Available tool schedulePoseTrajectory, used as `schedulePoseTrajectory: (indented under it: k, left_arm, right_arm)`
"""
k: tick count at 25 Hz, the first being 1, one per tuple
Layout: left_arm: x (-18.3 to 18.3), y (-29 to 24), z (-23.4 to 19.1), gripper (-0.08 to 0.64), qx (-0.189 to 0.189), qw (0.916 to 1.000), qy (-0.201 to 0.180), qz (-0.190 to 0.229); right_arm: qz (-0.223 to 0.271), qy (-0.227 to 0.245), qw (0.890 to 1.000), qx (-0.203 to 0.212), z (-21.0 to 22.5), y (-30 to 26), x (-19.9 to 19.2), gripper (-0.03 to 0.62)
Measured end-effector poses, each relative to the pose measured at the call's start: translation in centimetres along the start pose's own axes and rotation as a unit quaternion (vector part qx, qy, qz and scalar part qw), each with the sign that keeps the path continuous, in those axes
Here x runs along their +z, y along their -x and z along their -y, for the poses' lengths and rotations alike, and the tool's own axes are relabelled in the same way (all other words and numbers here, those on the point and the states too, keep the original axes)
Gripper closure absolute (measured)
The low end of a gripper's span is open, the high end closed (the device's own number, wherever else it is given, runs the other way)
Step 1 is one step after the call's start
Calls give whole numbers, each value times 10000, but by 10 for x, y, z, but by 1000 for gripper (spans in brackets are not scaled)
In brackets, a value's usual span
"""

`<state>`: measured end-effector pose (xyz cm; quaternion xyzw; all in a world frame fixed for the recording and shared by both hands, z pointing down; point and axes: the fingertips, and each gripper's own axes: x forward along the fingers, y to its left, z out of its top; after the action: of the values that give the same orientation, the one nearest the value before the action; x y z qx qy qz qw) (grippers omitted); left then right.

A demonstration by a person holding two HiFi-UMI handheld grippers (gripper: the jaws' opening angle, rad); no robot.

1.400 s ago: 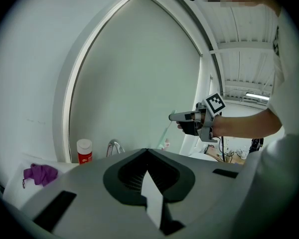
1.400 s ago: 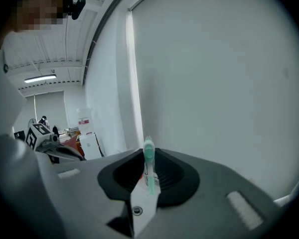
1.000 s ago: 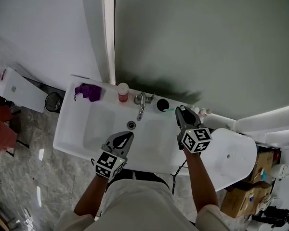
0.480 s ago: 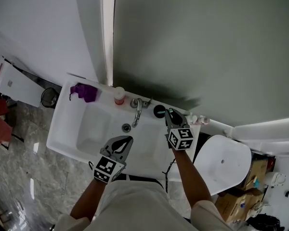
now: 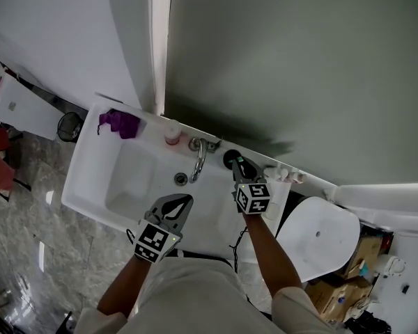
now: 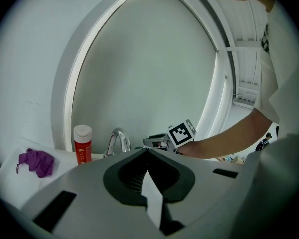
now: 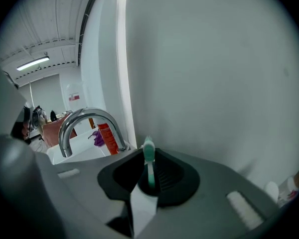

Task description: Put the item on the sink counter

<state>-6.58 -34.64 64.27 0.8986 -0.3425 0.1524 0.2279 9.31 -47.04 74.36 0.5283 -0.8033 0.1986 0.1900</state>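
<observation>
Head view, looking steeply down on a white sink (image 5: 125, 179) set against a grey-green wall. The right gripper (image 5: 238, 164) hovers over the back ledge of the worktop (image 5: 273, 199), just right of the faucet (image 5: 198, 157) and beside a dark round object (image 5: 230, 158). Its fingers (image 7: 172, 178) are clamped on a thin teal toothbrush (image 7: 149, 156), which stands upright between them with the head poking above the tips. The left gripper (image 5: 183, 200) hangs over the front rim of the basin, its fingers (image 6: 124, 176) closed together on nothing. A red bottle (image 5: 172, 132) and a purple cloth (image 5: 120, 122) sit further left on the ledge, and small pale bottles (image 5: 285, 174) stand to the right. The ledge looks narrow and crowded, so the likely trouble lies in the release. Let go while upright, the slim handle would probably topple and could roll into the basin. If the gripper drifts sideways on the way down, it may knock the dark object or the faucet. If the fingers part too high, the light brush could bounce and slide off the smooth white surface. Laying it flat along the ledge before opening looks safest.
</observation>
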Motion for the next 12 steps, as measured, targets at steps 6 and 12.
schedulePoseTrajectory:
  k: [6, 12]
  left_arm:
    - [-4, -2, -2, 554, 25, 10000, 7, -60]
    - [-4, -5, 2, 554, 24, 10000, -16, -86]
  right_arm:
    - [-125, -16, 9999, 2, 3, -4, -14, 517]
    - [-339, 29, 9994, 21, 6, -7, -28, 514]
